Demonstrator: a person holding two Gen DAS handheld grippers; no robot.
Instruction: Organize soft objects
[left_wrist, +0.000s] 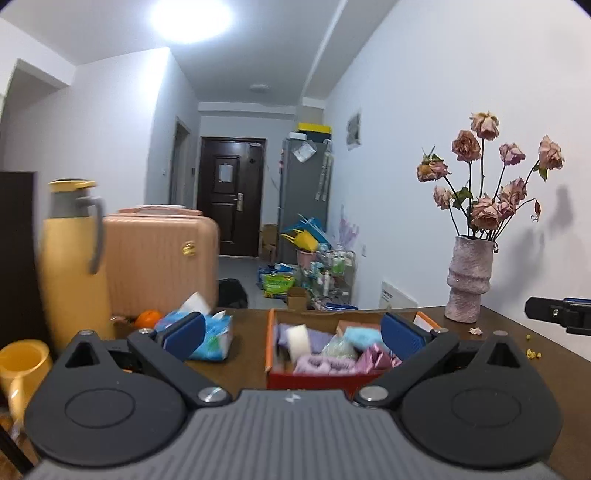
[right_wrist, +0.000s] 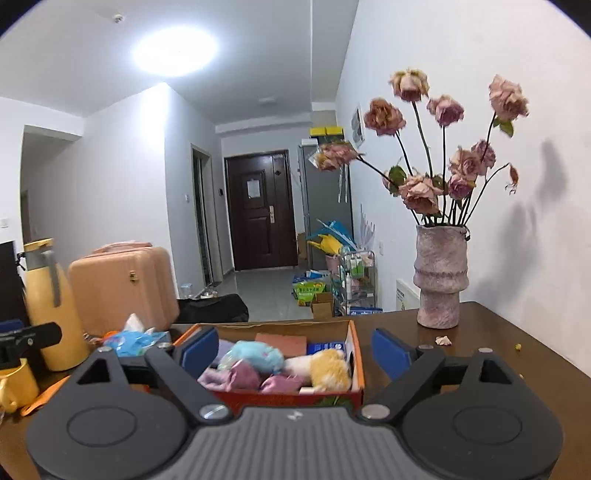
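Note:
An orange cardboard box (left_wrist: 271, 339) (right_wrist: 356, 354) sits on the dark wooden table, filled with soft things: a light blue plush (right_wrist: 258, 354), a yellow and white plush (right_wrist: 328, 367), purple cloths (left_wrist: 314, 363) and a white sponge (left_wrist: 298, 339). My left gripper (left_wrist: 291, 332) hovers open in front of the box, nothing between its blue pads. My right gripper (right_wrist: 295, 349) also stands open before the box, holding nothing. The right gripper's black tip (left_wrist: 554, 314) shows at the right edge of the left wrist view.
A blue tissue pack (left_wrist: 214, 332) (right_wrist: 136, 339) lies left of the box, with an orange (left_wrist: 147, 317) behind it. A yellow thermos (left_wrist: 70, 266), yellow mug (left_wrist: 22, 365) and pink suitcase (left_wrist: 159, 258) stand at the left. A vase of dried roses (right_wrist: 441, 273) stands at the right.

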